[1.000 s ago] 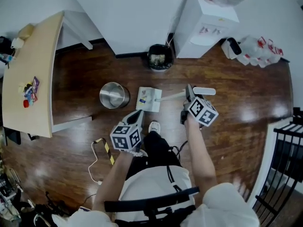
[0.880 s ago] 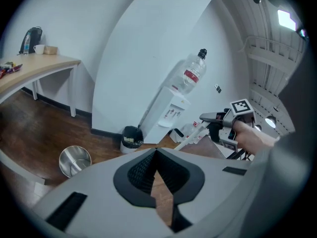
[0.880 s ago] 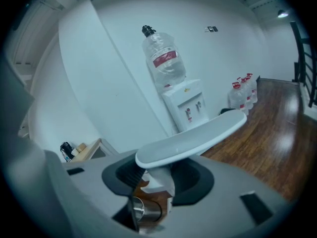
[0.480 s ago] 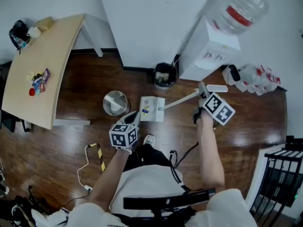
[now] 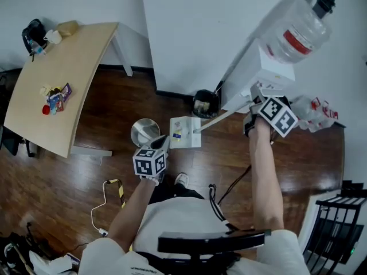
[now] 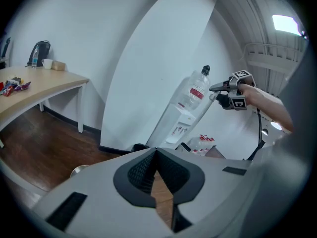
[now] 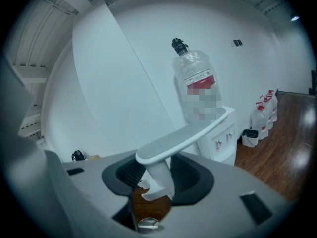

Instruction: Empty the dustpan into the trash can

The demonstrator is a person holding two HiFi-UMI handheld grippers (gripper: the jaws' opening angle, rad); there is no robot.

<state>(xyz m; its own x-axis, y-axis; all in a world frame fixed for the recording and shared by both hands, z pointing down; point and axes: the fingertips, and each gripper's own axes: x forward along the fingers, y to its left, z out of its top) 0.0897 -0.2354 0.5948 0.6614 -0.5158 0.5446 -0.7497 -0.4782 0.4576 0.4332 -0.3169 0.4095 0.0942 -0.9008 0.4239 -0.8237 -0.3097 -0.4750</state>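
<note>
Right gripper pinches the dustpan handle, dustpan low beside the steel bin near the floor's wall edge, left gripper pressed together, empty; carry it level over the rim, then tip.

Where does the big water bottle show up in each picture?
Head view: water bottle, top right corner.
Left gripper view: water bottle, just right of centre.
Right gripper view: water bottle, upper middle.
Shared landmark: the white dispenser it stands on.
</note>
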